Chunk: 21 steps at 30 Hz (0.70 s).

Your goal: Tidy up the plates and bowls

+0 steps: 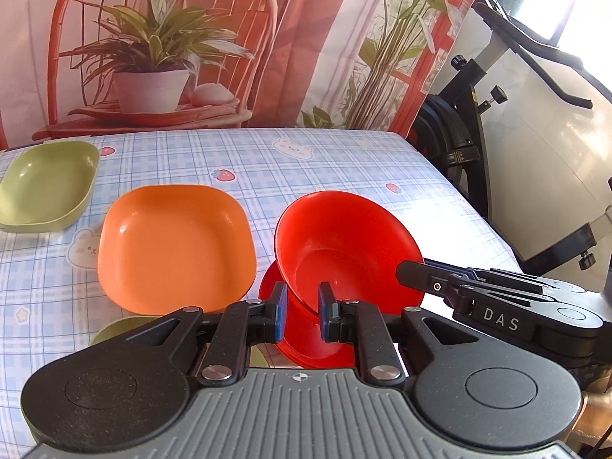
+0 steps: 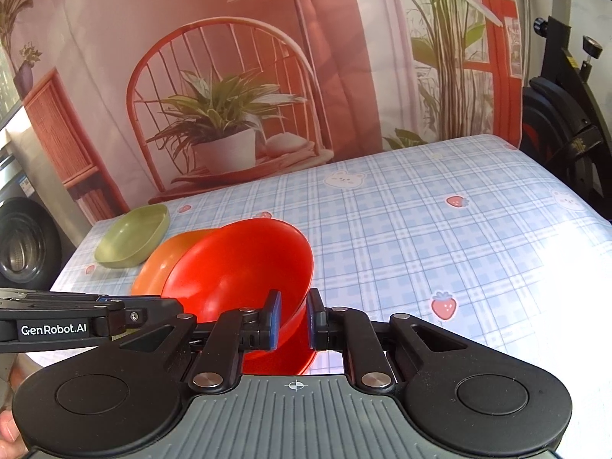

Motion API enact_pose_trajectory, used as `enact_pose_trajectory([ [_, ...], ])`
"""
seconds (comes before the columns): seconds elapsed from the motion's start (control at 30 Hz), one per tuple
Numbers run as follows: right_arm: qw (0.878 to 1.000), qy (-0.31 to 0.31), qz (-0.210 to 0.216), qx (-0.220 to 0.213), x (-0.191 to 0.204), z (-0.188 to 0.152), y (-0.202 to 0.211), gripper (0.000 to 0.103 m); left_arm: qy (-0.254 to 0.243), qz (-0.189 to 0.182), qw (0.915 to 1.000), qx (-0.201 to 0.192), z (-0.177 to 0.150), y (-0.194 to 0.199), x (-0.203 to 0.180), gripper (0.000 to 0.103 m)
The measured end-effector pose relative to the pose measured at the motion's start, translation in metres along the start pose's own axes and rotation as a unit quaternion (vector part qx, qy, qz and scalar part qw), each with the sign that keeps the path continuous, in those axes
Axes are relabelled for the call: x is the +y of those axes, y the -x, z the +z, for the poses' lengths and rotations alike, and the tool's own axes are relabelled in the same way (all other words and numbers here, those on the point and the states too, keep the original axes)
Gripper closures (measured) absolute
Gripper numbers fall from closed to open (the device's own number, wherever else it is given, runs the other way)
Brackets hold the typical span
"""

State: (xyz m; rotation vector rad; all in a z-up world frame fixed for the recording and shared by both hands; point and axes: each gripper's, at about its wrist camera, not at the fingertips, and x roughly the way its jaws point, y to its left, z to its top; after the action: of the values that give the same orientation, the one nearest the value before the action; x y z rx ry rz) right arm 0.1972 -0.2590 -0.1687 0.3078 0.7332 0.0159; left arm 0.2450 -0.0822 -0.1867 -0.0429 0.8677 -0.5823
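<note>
With both the left gripper (image 1: 300, 311) and right gripper (image 2: 293, 319) clamped on the tilted red bowl's (image 1: 344, 244) rim, we should level it before nesting it beside the orange plate (image 1: 174, 246).

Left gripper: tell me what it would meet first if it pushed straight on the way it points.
The left gripper is already shut on the red bowl, so that comes first; beyond it, probably bare checked tablecloth, though depth is unclear.

A printed backdrop (image 2: 267, 76) of a red chair and potted plant hangs behind the checked tablecloth (image 2: 440, 229). A black exercise bike (image 1: 478, 122) stands beside it, in bright daylight.
</note>
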Motion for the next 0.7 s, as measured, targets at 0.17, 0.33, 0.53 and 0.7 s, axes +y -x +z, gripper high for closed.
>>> enact_pose_trajectory([
  [0.17,1.000,-0.001,-0.005,0.012,-0.001,-0.008,-0.003,0.090,0.003,-0.002,1.0000,0.009,-0.006,-0.003,0.002,0.085],
  [0.33,1.000,0.002,-0.005,0.017,0.001,-0.011,-0.005,0.090,0.006,0.001,0.9999,0.012,-0.009,-0.003,0.004,0.085],
  [0.53,0.999,0.005,-0.014,0.031,0.003,-0.018,-0.011,0.090,0.006,0.002,0.9994,0.033,-0.013,-0.008,0.005,0.084],
  [0.7,0.999,0.010,-0.015,0.035,0.005,-0.019,-0.012,0.088,0.014,0.002,0.9991,0.039,-0.014,-0.009,0.007,0.080],
])
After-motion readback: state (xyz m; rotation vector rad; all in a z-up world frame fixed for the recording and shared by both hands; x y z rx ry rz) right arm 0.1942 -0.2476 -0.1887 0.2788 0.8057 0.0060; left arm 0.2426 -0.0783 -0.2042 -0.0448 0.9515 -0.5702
